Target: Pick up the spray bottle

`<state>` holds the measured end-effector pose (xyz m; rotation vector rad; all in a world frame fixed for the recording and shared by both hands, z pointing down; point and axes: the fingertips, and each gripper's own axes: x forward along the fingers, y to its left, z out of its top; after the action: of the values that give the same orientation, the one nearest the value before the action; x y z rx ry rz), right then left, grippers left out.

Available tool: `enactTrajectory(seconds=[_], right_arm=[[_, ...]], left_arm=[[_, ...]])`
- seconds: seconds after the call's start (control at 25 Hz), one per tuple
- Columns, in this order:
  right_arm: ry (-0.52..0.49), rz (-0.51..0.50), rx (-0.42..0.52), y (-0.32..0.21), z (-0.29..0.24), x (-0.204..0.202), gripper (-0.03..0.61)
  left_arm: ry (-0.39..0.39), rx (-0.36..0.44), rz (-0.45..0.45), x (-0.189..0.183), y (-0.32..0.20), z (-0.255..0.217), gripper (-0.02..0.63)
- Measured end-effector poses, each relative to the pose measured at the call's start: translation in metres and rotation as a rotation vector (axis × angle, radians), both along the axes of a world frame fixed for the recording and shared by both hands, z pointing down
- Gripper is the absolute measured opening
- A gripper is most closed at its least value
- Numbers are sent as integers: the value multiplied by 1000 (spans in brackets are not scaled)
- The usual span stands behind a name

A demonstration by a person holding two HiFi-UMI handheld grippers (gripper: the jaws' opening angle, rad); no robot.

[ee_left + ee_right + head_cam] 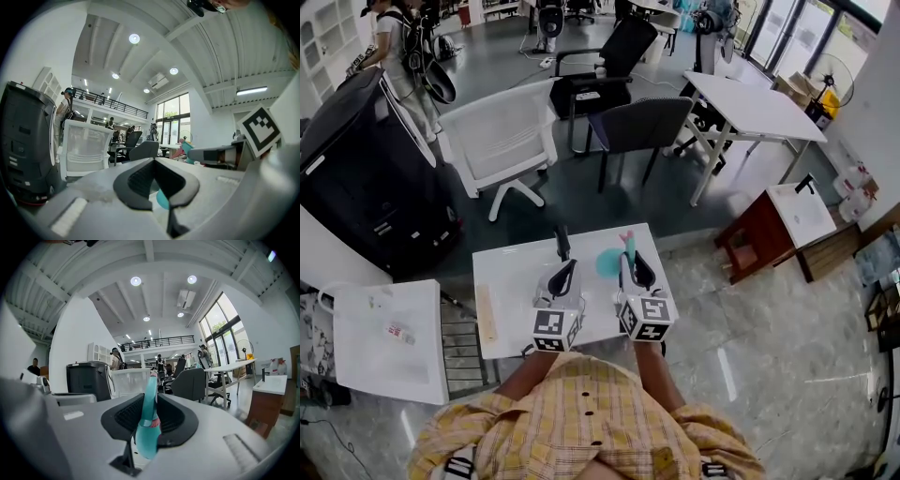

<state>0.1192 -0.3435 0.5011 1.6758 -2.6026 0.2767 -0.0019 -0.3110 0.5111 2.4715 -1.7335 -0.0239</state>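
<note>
Right gripper [150, 397]: jaws clamped on teal spray bottle [148, 427], pads pressed to both its sides, pink-tipped nozzle end reaching out past the fingertips. Bottle held over white table [511, 281], near its far edge. Left gripper [153, 161]: jaws together, nothing between, just beside the right one. Beyond the table: white chair [502, 141], grey chair [642, 127].

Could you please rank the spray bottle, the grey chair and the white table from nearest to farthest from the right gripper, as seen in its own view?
1. Spray bottle, held between the fingers.
2. Grey chair, ahead, slightly right.
3. White table, behind the chair, further right.
</note>
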Motion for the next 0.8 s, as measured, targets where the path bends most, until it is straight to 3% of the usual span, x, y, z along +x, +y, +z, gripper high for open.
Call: enactTrajectory(seconds=[0.8], right_arm=[[-22,46,14,15,-3,9,84]], left_arm=[[3,26,21,-3,8,-8,-2]])
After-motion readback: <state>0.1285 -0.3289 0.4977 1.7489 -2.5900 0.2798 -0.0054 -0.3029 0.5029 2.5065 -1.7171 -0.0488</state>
